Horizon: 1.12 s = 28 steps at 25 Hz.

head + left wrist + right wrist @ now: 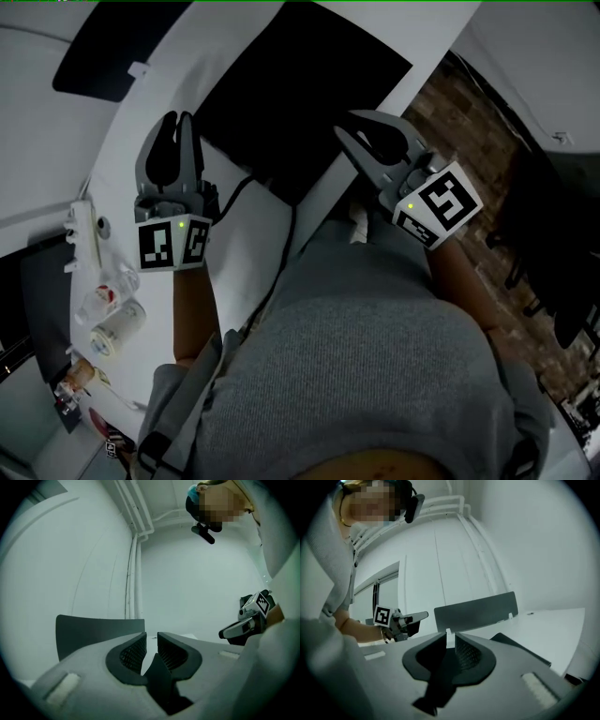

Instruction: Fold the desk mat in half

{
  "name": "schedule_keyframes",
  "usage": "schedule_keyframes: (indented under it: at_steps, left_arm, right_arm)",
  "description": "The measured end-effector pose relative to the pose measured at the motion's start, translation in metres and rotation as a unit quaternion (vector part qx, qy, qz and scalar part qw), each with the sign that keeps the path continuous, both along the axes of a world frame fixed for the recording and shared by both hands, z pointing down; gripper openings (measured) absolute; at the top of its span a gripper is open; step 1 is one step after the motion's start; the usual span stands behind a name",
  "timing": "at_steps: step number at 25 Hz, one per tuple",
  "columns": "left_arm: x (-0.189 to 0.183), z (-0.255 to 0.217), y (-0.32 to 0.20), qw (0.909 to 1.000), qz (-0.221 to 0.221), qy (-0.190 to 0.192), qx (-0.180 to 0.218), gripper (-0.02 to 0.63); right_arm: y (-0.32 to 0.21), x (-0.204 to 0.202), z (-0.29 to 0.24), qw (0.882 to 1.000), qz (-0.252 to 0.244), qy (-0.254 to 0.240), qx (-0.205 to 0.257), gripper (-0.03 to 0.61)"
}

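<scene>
The black desk mat (300, 84) lies on the white desk (117, 178), with its near edge raised between my two grippers. My left gripper (177, 120) is at the mat's near left corner and my right gripper (349, 124) at its near right corner. Seen from the left gripper (151, 651), a dark wedge of mat (159, 679) is pinched between the ribbed pads. From the right gripper (449, 645), a dark strip of mat (438, 679) likewise sits clamped between the jaws. Both grippers point level, and each shows in the other's view.
A dark upright panel (93, 632) stands at the desk's far side. A white power strip (82, 234) and several cups and bottles (112, 314) line the left edge. A black cable (272, 272) runs over the desk towards me. A dark chair (553, 225) stands on the brick-patterned floor (469, 122) to the right.
</scene>
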<state>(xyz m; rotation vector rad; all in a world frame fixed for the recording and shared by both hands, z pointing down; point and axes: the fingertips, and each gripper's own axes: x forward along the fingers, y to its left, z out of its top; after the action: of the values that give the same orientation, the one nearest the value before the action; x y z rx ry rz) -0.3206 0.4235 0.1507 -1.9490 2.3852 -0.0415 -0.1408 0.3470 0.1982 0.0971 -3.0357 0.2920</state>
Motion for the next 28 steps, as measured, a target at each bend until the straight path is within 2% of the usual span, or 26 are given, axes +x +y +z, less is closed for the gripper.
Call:
schedule_keyframes:
  at_steps: [4,12,15,19,28]
  left_arm:
    - [0.022,-0.023,-0.013,0.9998,0.008,-0.014,0.014,0.046]
    - [0.069,-0.048,-0.036,0.9984,0.044,0.015,0.03,0.044]
    - [0.082,-0.051,-0.044,0.9977,0.051,0.028,0.036,0.013]
    - [0.094,-0.048,-0.056,0.998,0.046,0.038,0.021,0.0]
    - [0.11,-0.042,-0.066,0.9967,0.064,0.049,-0.007,-0.002]
  right_arm:
    - [-0.019,0.007,-0.022,0.999,0.037,-0.019,0.007,0.052]
    - [-0.038,0.022,-0.059,0.995,0.083,-0.047,0.027,0.031]
    - [-0.043,0.025,-0.075,0.993,0.098,-0.061,0.037,0.025]
    - [-0.048,0.03,-0.088,0.99,0.113,-0.074,0.037,0.014]
    - [-0.051,0.032,-0.094,0.989,0.124,-0.074,0.04,0.002]
